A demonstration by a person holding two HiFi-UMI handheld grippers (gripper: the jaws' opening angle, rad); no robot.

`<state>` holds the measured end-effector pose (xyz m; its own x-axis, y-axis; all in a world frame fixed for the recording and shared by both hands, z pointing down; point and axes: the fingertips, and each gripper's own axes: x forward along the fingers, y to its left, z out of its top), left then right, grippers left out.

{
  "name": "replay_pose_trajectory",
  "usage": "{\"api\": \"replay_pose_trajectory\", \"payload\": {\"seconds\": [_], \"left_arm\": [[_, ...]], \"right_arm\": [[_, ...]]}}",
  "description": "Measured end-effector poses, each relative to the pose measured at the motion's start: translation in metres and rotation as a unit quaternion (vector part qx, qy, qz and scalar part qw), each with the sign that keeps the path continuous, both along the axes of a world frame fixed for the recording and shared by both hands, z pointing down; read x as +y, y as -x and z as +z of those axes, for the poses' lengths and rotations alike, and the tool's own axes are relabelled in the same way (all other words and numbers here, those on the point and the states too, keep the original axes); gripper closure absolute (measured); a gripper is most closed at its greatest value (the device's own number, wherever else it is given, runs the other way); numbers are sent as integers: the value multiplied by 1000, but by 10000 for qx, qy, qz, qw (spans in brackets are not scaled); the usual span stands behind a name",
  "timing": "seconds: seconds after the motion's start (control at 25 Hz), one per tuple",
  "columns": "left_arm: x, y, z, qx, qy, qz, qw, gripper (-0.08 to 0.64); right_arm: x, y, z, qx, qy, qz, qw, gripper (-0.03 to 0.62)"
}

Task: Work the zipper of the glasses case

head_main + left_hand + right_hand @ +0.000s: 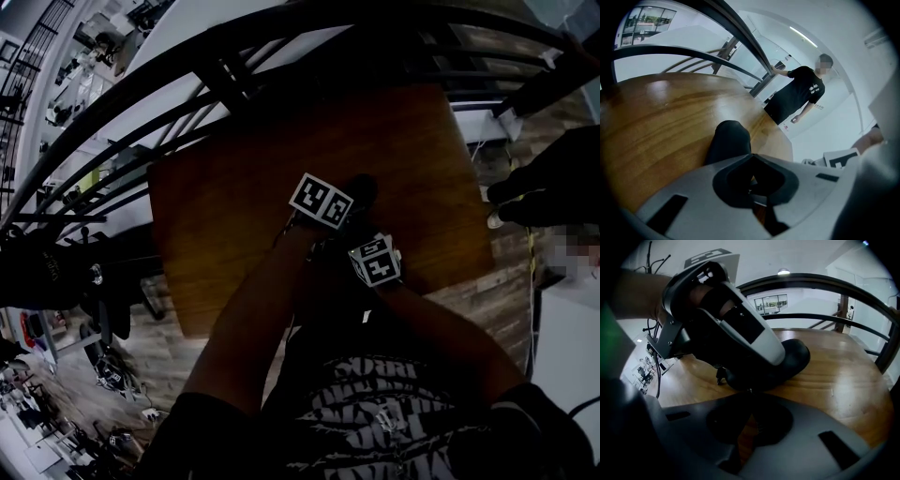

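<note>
Black oval glasses case (362,191): is lying flat.
Left gripper (751,159): we're squeezing jaws together.
Right gripper (749,391): jaws are meeting at its rim.

- Worktop (225,225) lies bare left and right of the glasses case (796,357).
- Curved black railing (169,80) hems its far edge.
- A bystander (797,91) stands off its right corner.

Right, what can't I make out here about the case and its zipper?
Near end of the glasses case: left gripper view, behind the left gripper's closed jaws.
Zipper, and whether it is open: right gripper view, that gripper's body covers the case; head view, too dark.
Anything pinched by the right gripper: its jaws meet, but the tip is dark and tiny.
</note>
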<state>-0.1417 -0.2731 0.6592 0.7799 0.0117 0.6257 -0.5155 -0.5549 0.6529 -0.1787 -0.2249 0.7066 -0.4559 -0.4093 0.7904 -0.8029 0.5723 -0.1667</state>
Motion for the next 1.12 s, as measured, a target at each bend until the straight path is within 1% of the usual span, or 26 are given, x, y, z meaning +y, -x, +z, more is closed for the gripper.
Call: {"api": "replay_pose_trajectory", "payload": {"seconds": [0.4,0.68,0.92,1.12], "left_arm": [[-1,-3,0,-103,15,-23,9999,561],[-1,-3,1,-198,16,-39,9998,561],[0,-5,-1,-197,65,-41,9998,561],[-3,-8,3,-301,182,-51,9994,561]], "right_arm": [[-12,-18,-6,59,-17,-113,9999,594],[-27,-36,-5,121,-74,-224,9996,594],[-44,-53,-6,119,-78,-247,9996,594],[-57,-63,-11,178,-92,-480,9986,594]]}}
